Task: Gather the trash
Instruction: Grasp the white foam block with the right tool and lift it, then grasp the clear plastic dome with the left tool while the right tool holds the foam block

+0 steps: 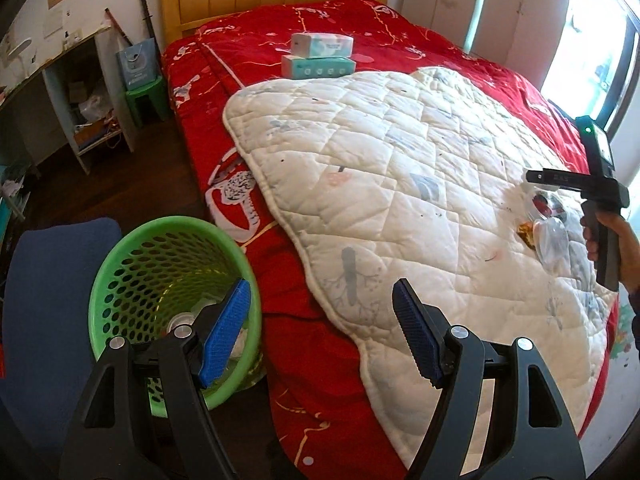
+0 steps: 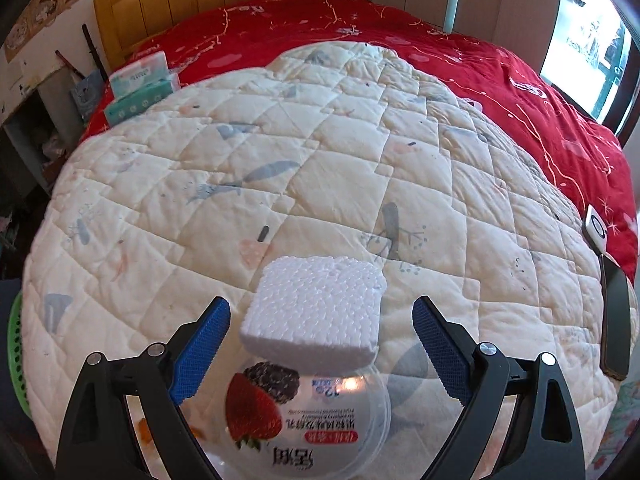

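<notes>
Two tools, both with jaws apart and nothing between the pads. Our left tool (image 1: 322,330) hangs over the bed edge beside the green bin (image 1: 160,280). Our right tool (image 2: 320,344) sits above the foam block (image 2: 316,310) and yogurt lid (image 2: 304,416) on the white quilt (image 2: 200,160).

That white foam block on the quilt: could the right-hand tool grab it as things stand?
Probably yes. The right tool is open, with the foam block lying between its spread fingers, nothing covering it. A clear plastic lid sits just beneath its near edge.
</notes>
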A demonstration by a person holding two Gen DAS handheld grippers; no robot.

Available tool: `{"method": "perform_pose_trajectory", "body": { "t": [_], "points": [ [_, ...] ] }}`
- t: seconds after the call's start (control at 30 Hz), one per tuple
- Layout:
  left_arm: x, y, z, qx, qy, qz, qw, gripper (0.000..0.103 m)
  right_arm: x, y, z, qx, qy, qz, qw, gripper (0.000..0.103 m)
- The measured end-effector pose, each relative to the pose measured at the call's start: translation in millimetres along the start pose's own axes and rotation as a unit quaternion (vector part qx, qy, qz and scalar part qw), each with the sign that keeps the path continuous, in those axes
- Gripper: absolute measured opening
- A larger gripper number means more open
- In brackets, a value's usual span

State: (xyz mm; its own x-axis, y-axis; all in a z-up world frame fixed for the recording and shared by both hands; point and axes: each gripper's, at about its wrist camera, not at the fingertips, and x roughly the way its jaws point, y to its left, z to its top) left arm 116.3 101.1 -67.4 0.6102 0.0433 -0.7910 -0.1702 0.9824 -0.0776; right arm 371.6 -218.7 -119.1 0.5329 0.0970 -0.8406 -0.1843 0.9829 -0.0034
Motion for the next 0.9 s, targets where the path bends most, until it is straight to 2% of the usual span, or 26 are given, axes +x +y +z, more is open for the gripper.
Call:
{"method": "perform_pose_trajectory", "body": {
  "t": [0.1,0.23,0.3,0.47,0.67,0.9],
  "points": [
    [3.5,-6.3,2.6,0.005,0.002,-0.003,1.0,0.073,5.8,-1.5,1.0,-0.001,0.002,-0.003,1.0,0.087],
    [8.7,-17.1,5.1,0.014,0.004,-0.01,0.9998,0.073,10.1,-3.4,1.0,0.002,0.009,0.005,1.0,0.066],
    [10.2,-23.4,6.3,0.02,0.005,-0.013,0.9997,0.073,8.9,-3.9,-0.1,0.001,0.008,0.009,1.0,0.06],
    [14.2,-46.5,11.8,0.038,0.005,-0.032,0.9988,0.073,-6.3,-5.0,-4.6,-0.002,-0.006,0.016,1.0,0.06],
    [18.3,-85.8,15.4,0.067,0.003,-0.08,0.9945,0.075,-34.8,-10.6,-11.6,-0.009,-0.027,0.024,0.999,0.06],
    [29.2,-147.8,16.8,0.119,0.007,-0.129,0.9844,0.075,-69.2,-28.0,-26.7,-0.008,-0.045,0.027,0.999,0.06]
  ]
}}
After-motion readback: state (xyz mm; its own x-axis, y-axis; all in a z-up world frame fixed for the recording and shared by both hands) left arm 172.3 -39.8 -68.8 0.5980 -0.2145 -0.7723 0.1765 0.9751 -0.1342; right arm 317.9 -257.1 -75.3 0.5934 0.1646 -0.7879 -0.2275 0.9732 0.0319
